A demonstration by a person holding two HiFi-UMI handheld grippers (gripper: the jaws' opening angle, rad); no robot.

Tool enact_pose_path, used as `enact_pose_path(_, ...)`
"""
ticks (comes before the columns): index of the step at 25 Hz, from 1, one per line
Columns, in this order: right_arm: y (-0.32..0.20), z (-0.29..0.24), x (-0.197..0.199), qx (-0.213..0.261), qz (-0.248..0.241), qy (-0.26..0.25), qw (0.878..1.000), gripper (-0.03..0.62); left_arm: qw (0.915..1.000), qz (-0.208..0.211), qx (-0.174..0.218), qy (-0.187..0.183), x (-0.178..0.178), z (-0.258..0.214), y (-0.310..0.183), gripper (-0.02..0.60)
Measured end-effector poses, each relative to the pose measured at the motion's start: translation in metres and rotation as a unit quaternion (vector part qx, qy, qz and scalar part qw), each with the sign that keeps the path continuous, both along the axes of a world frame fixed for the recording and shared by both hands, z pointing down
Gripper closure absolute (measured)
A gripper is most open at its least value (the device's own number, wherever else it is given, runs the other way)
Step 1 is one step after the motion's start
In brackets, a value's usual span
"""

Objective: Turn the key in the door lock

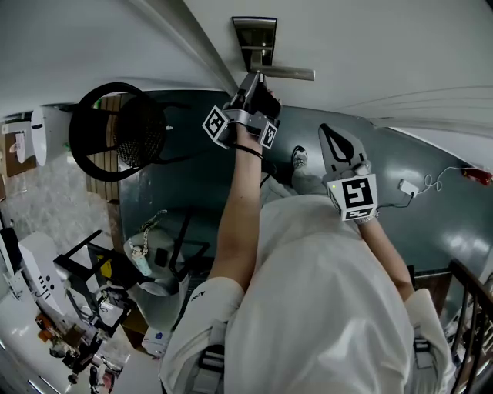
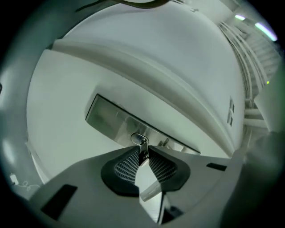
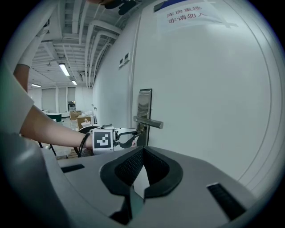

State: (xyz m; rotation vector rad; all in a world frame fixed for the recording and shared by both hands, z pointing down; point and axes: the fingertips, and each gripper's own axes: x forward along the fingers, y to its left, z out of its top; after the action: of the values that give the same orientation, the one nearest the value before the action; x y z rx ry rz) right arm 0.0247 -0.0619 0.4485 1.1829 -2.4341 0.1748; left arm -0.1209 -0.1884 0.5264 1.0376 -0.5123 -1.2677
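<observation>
A steel lock plate [image 2: 120, 120] sits on the white door [image 2: 67, 133], and a small key [image 2: 143, 150] is stuck in its keyhole [image 2: 138, 138]. My left gripper [image 2: 143, 153] is shut on the key's head, both mesh pads meeting on it. In the head view the left gripper [image 1: 253, 77] reaches up to the lock plate [image 1: 255, 35], under the lever handle [image 1: 283, 73]. My right gripper [image 1: 328, 131] hangs back from the door, shut and empty. The right gripper view shows the right gripper [image 3: 142, 150], the left gripper [image 3: 133, 133], the handle [image 3: 149, 123] and the plate [image 3: 144, 104].
A black round chair [image 1: 115, 131] stands on the dark floor left of the door. Cluttered equipment [image 1: 69, 308] fills the lower left. A white plug and cable [image 1: 408, 187] lie on the floor at right, near a railing [image 1: 470, 308]. A paper notice [image 3: 187, 13] hangs on the door.
</observation>
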Motion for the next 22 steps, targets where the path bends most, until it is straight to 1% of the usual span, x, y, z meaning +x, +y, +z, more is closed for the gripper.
enact_pose_path(1, 0.000, 0.000, 0.000, 0.000, -0.001, 0.000, 1.000, 0.602, 0.9999, 0.000, -0.001, 0.014, 0.000, 0.000, 0.000, 0.523)
enact_pose_path(2, 0.001, 0.000, 0.000, 0.001, -0.001, 0.001, 1.000, 0.602, 1.0000, 0.001, 0.004, 0.008, 0.000, 0.000, 0.001, 0.522)
enact_pose_path(3, 0.001, -0.001, 0.000, 0.002, -0.001, 0.001, 1.000, 0.602, 0.9998, 0.003, 0.013, -0.013, 0.001, -0.002, 0.001, 0.522)
enact_pose_path(4, 0.002, -0.001, -0.001, 0.002, -0.001, 0.001, 1.000, 0.602, 0.9986, 0.006, 0.024, -0.046, 0.001, -0.004, 0.002, 0.522)
enact_pose_path(5, 0.002, -0.002, -0.002, 0.002, -0.002, 0.000, 1.000, 0.602, 0.9956, 0.010, 0.036, -0.086, 0.001, -0.006, 0.003, 0.512)
enact_pose_path(6, 0.002, -0.003, -0.003, 0.002, -0.003, -0.001, 1.000, 0.602, 0.9908, 0.015, 0.047, -0.126, 0.001, -0.009, 0.004, 0.511)
enact_pose_path(8, -0.001, -0.003, -0.006, 0.001, -0.004, -0.001, 1.000, 0.602, 0.9788, 0.036, 0.064, -0.191, 0.004, -0.013, 0.006, 0.509)
enact_pose_path(10, -0.002, -0.004, -0.011, 0.001, -0.007, -0.001, 1.000, 0.602, 0.9655, 0.065, 0.072, -0.242, 0.007, -0.012, 0.010, 0.505)
enact_pose_path(11, -0.002, -0.006, -0.016, 0.002, -0.009, -0.002, 1.000, 0.602, 0.9583, 0.077, 0.071, -0.266, 0.007, -0.009, 0.015, 0.489)
enact_pose_path(14, -0.002, -0.012, -0.033, 0.005, -0.024, -0.007, 1.000, 0.602, 0.9320, 0.105, 0.065, -0.341, 0.001, -0.008, 0.031, 0.491)
enact_pose_path(15, -0.002, -0.013, -0.040, 0.005, -0.029, -0.008, 1.000, 0.602, 0.9241, 0.111, 0.066, -0.360, -0.002, -0.010, 0.037, 0.516)
enact_pose_path(16, -0.002, -0.013, -0.048, 0.005, -0.034, -0.010, 0.999, 0.602, 0.9174, 0.115, 0.068, -0.375, -0.006, -0.012, 0.044, 0.559)
enact_pose_path(17, -0.003, -0.013, -0.056, 0.005, -0.039, -0.012, 0.999, 0.602, 0.9101, 0.117, 0.073, -0.391, -0.011, -0.015, 0.051, 0.574)
enact_pose_path(18, -0.003, -0.014, -0.065, 0.004, -0.044, -0.015, 0.999, 0.602, 0.8998, 0.118, 0.079, -0.413, -0.018, -0.019, 0.059, 0.574)
enact_pose_path(19, -0.003, -0.014, -0.076, 0.004, -0.051, -0.018, 0.999, 0.602, 0.8851, 0.118, 0.085, -0.442, -0.027, -0.023, 0.067, 0.574)
enact_pose_path(20, -0.002, -0.015, -0.087, 0.004, -0.060, -0.022, 0.998, 0.602, 0.8657, 0.117, 0.088, -0.479, -0.037, -0.027, 0.075, 0.574)
enact_pose_path(21, -0.001, -0.015, -0.100, 0.004, -0.069, -0.026, 0.997, 0.602, 0.8415, 0.114, 0.091, -0.520, -0.048, -0.031, 0.084, 0.574)
enact_pose_path(22, 0.000, -0.016, -0.113, 0.004, -0.080, -0.031, 0.996, 0.602, 0.8130, 0.108, 0.091, -0.565, -0.060, -0.037, 0.093, 0.574)
